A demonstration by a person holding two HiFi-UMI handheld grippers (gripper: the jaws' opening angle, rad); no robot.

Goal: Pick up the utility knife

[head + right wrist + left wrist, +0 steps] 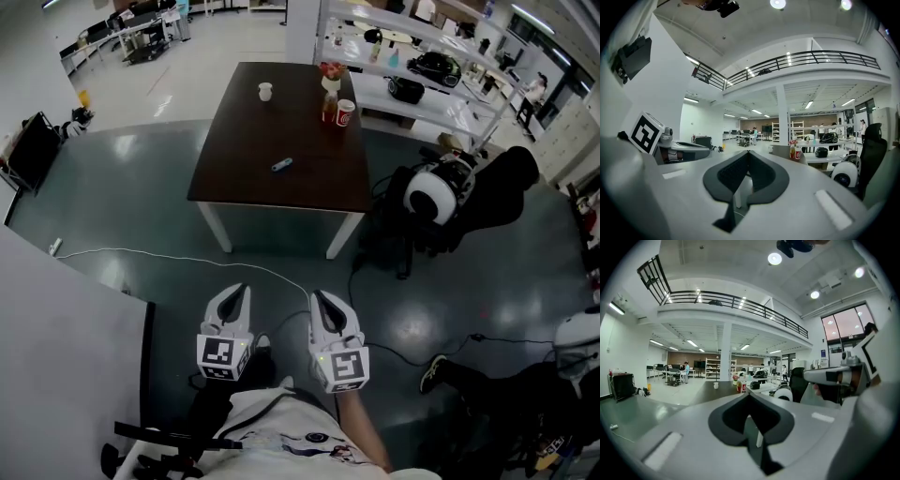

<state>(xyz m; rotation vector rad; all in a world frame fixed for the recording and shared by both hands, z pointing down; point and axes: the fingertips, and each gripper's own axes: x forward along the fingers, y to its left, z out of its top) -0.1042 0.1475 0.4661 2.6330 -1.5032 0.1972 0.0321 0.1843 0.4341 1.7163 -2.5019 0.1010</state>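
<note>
A small blue and grey utility knife (282, 165) lies near the middle of the dark brown table (246, 178) in the head view. Both grippers hang well short of the table, over the grey floor, close to the person's body. My left gripper (240, 290) is shut and holds nothing. My right gripper (319, 296) beside it is also shut and holds nothing. In the left gripper view the jaws (749, 394) meet at their tips, with the table (712, 392) far ahead. In the right gripper view the jaws (748, 153) also touch.
On the table's far side stand a white cup (265, 91), a red can (345, 112) and a vase with flowers (330, 89). A black chair with a white helmet (433, 195) sits right of the table. A white cable (169, 255) crosses the floor. White shelves (422, 56) stand behind.
</note>
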